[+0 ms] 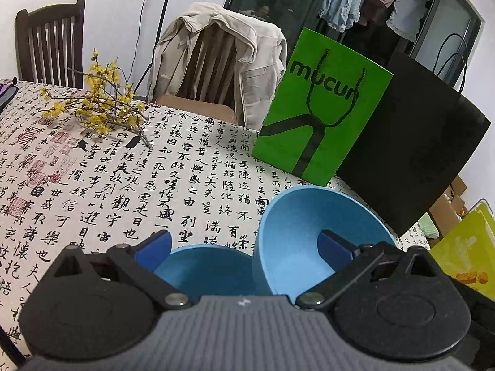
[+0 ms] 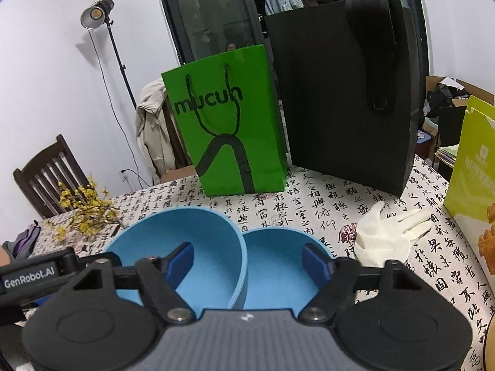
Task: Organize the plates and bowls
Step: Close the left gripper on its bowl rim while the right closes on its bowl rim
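both blue bowls sit side by side on the calligraphy tablecloth [image 2: 324, 204], rims touching. the right gripper [image 2: 247, 259] stands spread across those rims, pinching nothing; the left gripper [image 1: 244, 244] is spread too, one finger inside the tilted bowl [image 1: 309, 232]. i'd pinch a single wall, lift clear, then nest it squarely into the flat bowl [image 1: 204, 266].

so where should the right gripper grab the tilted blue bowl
On its raised rim. The tilted bowl leans on the flat bowl, its thin edge standing up between the right gripper fingers. Come from above, one finger inside and one outside the wall.
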The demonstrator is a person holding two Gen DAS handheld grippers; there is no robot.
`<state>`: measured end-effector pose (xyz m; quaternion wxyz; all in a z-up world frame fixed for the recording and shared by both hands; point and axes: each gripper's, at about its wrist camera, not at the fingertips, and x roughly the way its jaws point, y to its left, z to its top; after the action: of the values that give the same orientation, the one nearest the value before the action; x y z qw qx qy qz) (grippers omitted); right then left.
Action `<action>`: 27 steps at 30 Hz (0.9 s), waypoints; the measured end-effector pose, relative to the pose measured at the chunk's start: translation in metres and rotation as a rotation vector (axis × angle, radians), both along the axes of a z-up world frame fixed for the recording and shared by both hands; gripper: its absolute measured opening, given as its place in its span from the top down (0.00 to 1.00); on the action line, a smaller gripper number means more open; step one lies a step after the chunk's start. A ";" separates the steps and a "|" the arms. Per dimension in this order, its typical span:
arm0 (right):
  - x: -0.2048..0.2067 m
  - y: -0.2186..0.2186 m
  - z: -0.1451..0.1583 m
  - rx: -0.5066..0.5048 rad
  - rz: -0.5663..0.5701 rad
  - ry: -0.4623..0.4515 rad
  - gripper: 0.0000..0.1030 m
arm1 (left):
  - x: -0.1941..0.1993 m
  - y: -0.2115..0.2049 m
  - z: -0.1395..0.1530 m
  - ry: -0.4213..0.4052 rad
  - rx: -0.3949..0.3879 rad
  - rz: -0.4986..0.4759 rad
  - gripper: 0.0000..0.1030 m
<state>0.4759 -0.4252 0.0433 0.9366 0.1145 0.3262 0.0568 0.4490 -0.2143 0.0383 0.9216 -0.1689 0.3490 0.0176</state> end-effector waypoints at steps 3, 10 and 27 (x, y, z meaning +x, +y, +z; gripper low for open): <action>0.003 0.001 -0.004 0.003 0.005 0.010 0.40 | 0.002 -0.004 -0.004 0.006 -0.010 -0.011 0.05; 0.008 0.001 -0.010 -0.004 -0.011 0.015 0.49 | 0.004 -0.014 -0.006 -0.009 -0.007 -0.035 0.23; 0.010 0.009 -0.018 -0.006 -0.010 0.007 0.86 | 0.005 -0.021 -0.007 -0.019 0.005 -0.032 0.80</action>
<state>0.4861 -0.4160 0.0256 0.9361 0.1136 0.3289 0.0509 0.4544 -0.2351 0.0309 0.9255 -0.1610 0.3427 0.0021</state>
